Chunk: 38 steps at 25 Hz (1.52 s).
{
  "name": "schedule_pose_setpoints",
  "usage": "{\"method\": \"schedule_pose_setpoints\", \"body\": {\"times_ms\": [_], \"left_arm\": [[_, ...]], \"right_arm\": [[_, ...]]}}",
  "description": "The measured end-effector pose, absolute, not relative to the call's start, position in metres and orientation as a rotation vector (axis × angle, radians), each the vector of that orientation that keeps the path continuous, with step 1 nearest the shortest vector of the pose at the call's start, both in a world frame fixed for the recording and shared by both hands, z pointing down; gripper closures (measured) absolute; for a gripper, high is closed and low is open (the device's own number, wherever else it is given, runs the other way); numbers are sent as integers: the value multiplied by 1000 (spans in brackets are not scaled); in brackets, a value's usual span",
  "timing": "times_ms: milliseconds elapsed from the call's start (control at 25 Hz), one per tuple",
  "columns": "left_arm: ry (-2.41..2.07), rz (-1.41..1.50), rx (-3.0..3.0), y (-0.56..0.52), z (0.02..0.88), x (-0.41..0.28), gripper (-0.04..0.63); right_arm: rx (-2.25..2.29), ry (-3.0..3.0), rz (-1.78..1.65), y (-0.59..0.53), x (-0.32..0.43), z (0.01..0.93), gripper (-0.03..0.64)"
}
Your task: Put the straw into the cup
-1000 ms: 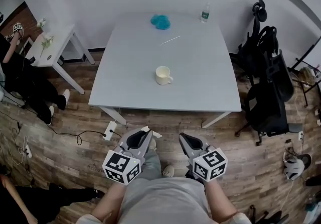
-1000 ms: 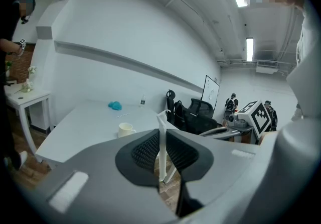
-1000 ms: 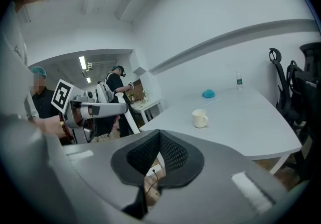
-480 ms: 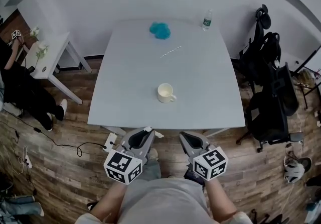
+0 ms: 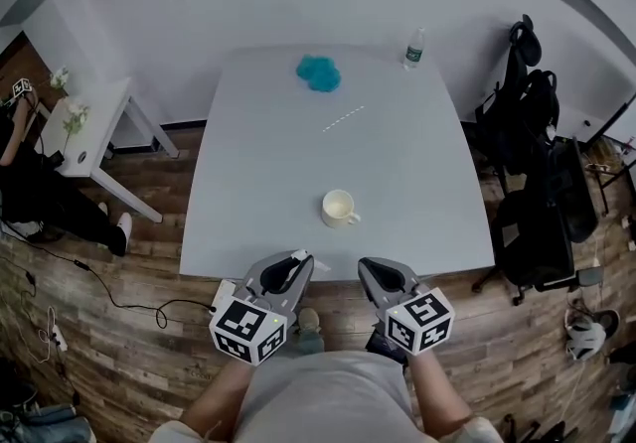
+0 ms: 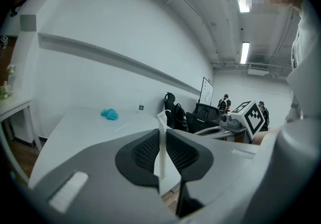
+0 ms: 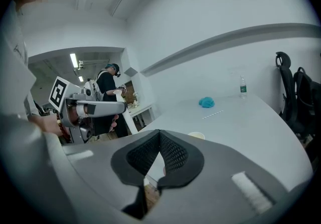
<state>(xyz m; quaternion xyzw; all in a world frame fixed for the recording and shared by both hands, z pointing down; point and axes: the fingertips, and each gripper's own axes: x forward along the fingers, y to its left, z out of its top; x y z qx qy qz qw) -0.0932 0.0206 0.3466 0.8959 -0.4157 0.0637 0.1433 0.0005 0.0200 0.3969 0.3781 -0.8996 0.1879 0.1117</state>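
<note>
A white mug [image 5: 338, 208] stands on the grey table [image 5: 258, 163], near its front edge. My left gripper [image 5: 298, 260] hovers at that edge, left of the mug, shut on a white straw [image 6: 161, 147] that stands upright between its pads; the straw's tip [image 5: 299, 255] pokes out in the head view. My right gripper [image 5: 370, 267] is level with it, just below the mug, jaws closed tip to tip with nothing in them [image 7: 159, 135]. The mug's rim [image 7: 196, 135] peeks over the right jaws. A second thin white straw [image 5: 343, 118] lies farther back on the table.
A blue crumpled cloth [image 5: 318, 72] and a water bottle [image 5: 413, 49] sit at the table's far edge. A small white side table [image 5: 84, 128] stands left, beside a seated person [image 5: 40, 193]. Black chairs with bags [image 5: 542, 183] crowd the right. A power strip [image 5: 221, 292] lies on the floor.
Both grippers have moved forward together from over the floor to the table's front edge. The mug now lies closer to them. The left jaws kept hold of the straw.
</note>
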Motion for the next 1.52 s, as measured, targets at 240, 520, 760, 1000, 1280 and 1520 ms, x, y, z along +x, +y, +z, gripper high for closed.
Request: {"method": "schedule_pose_setpoints", "body": {"times_ms": [240, 520, 760, 1000, 1280, 1520], "left_arm": [[-1168, 178, 2597, 0, 347, -108, 534], [-1151, 178, 2590, -16, 351, -108, 534], [-1179, 170, 2572, -32, 349, -101, 534], [-1225, 143, 2544, -49, 345, -99, 534], [-1250, 133, 2524, -70, 345, -96, 534], [-1257, 142, 2514, -90, 349, -92, 534]], "right_arm": [[1166, -2631, 541, -4, -10, 393, 611], [1215, -2594, 579, -13, 4, 402, 611], [1199, -2619, 560, -33, 12, 394, 611], [1140, -2645, 525, -57, 17, 383, 611], [1129, -2640, 538, -73, 26, 385, 611], [1124, -2626, 560, -86, 34, 392, 611]]}}
